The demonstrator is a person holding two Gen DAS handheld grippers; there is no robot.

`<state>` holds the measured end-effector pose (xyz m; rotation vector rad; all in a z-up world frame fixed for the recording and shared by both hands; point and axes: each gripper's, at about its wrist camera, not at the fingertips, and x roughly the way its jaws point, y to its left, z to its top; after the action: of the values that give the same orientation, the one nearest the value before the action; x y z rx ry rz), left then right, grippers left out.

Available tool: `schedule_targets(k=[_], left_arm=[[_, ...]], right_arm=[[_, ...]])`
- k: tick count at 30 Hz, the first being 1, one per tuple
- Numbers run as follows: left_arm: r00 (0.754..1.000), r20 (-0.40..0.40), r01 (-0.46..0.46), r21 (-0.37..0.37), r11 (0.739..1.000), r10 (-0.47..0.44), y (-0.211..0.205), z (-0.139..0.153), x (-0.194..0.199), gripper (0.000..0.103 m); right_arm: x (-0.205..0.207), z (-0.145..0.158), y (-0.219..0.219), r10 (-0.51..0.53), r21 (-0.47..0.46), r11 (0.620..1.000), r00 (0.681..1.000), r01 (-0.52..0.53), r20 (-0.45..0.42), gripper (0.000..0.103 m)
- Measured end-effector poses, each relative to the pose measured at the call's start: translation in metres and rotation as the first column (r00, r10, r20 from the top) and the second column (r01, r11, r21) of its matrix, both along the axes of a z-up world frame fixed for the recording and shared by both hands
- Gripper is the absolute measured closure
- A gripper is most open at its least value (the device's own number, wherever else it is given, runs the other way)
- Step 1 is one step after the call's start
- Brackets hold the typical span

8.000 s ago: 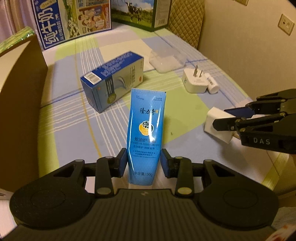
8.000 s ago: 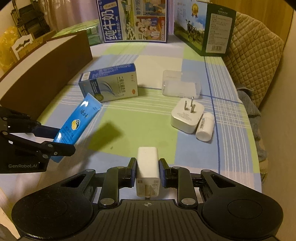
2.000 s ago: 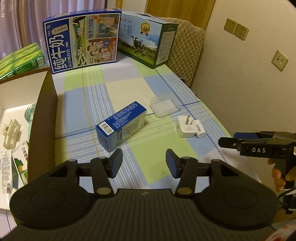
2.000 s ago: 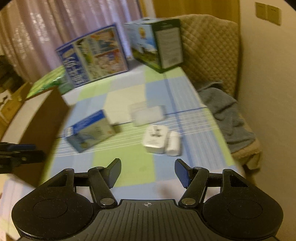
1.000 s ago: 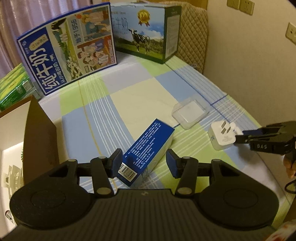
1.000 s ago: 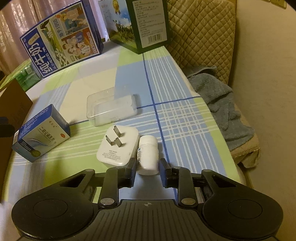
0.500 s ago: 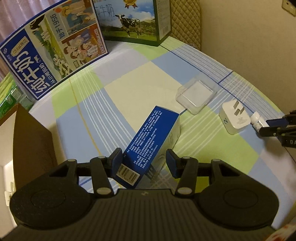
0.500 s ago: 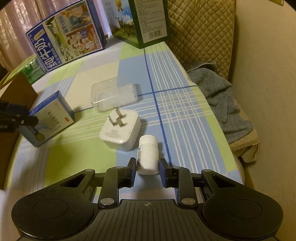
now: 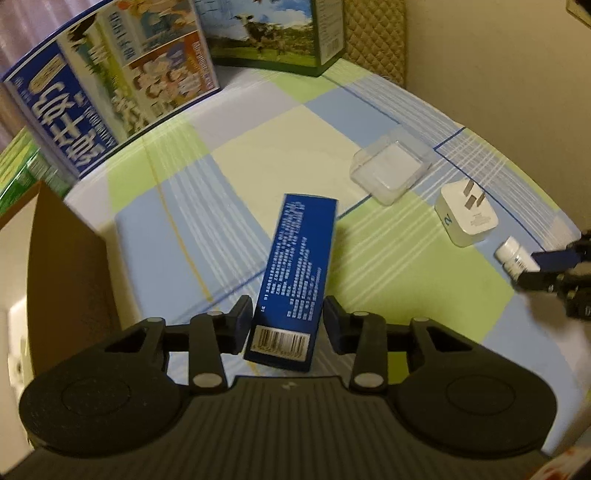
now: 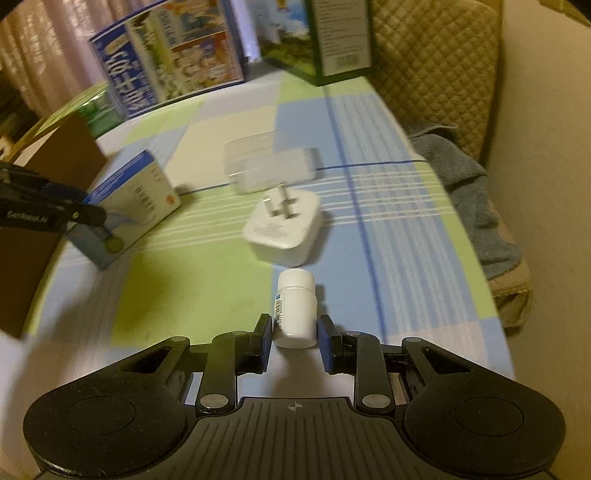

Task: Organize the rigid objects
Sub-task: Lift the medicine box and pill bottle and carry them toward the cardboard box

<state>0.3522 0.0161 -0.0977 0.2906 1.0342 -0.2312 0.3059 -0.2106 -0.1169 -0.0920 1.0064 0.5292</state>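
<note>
A blue carton (image 9: 297,266) lies between the fingers of my left gripper (image 9: 286,325); the jaws are close on both sides with small gaps, so the grip is unclear. It also shows in the right wrist view (image 10: 129,210). A small white bottle (image 10: 295,308) lies on its side between the pads of my right gripper (image 10: 294,341), which is shut on it. The bottle also shows in the left wrist view (image 9: 513,258), with the right gripper (image 9: 546,267) at it. A white plug adapter (image 10: 282,229) (image 9: 467,218) lies just beyond the bottle.
A clear plastic case (image 9: 391,170) (image 10: 269,166) lies behind the adapter. A brown cardboard box wall (image 9: 62,266) stands at the left. Two milk cartons (image 9: 110,85) (image 9: 273,33) stand at the back. A quilted chair (image 10: 436,66) and a grey towel (image 10: 472,206) are to the right.
The left gripper has closed in around the blue carton, which has turned lengthwise between its fingers. The right gripper holds the white bottle and has drawn it away from the adapter.
</note>
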Motion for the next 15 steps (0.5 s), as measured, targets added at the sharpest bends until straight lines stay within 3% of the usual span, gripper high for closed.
schedule_targets(k=[12,15], left_arm=[[0.98,-0.094,-0.182,-0.063,0.981,0.176,0.012,0.007,-0.077,0.068],[0.979,-0.088,-0.19,-0.089,0.978,0.183,0.009,0.008,-0.093,0.068]], right_arm=[[-0.022,-0.004,0.025,0.135,0.017,0.991,0.991,-0.135,-0.002,0.08],[-0.025,-0.004,0.03,0.162,0.016,0.987,0.987,-0.162,-0.01,0.08]])
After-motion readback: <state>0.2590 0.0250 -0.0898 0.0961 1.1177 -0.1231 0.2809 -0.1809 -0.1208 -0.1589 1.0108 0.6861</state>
